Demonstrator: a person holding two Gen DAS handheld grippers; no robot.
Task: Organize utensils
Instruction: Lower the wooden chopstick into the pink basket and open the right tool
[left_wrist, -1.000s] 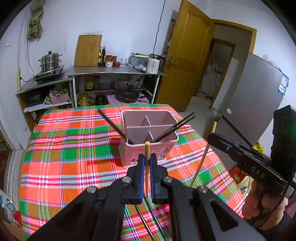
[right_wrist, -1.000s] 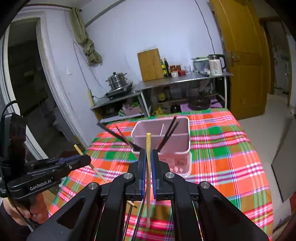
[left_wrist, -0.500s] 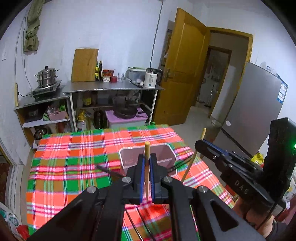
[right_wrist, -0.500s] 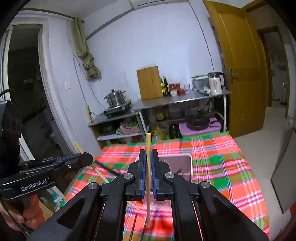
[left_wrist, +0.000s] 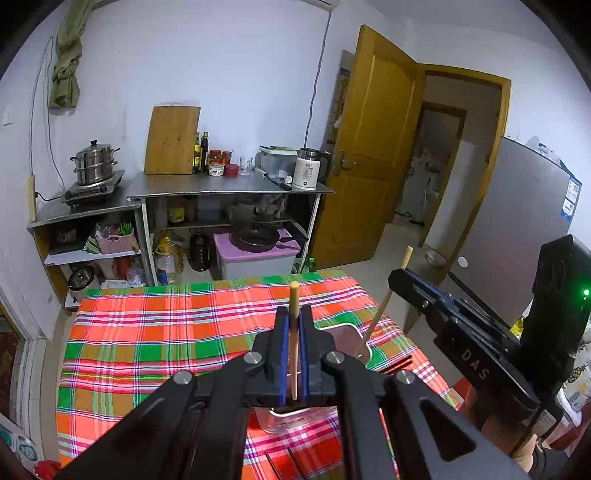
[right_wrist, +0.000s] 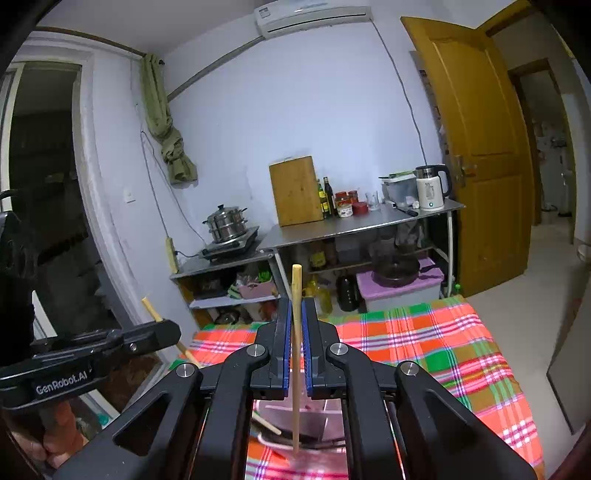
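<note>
My left gripper (left_wrist: 294, 314) is shut on a pale wooden chopstick (left_wrist: 294, 354) that stands upright between its blue pads. Just below it, mostly hidden by the jaws, sits the pink utensil holder (left_wrist: 345, 332) on the plaid table. My right gripper (right_wrist: 295, 306) is shut on a second wooden chopstick (right_wrist: 296, 387), whose lower tip hangs over the holder (right_wrist: 317, 417). Each gripper also shows in the other's view: the right gripper (left_wrist: 399, 277) at the right with its slanted chopstick (left_wrist: 378, 317), the left gripper (right_wrist: 171, 330) at the left edge.
Black chopsticks (left_wrist: 295, 463) lie on the plaid tablecloth (left_wrist: 166, 332) near the front edge. Another wooden stick (right_wrist: 266, 422) rests in the holder. Behind the table stand steel shelves (left_wrist: 229, 188) with a kettle, pot and cutting board. A yellow door (left_wrist: 369, 147) and grey fridge (left_wrist: 517, 221) are at the right.
Both grippers have risen and tipped up with their chopsticks still held. The holder has dropped from mid-view to under the jaws, and more wall and shelving shows.
</note>
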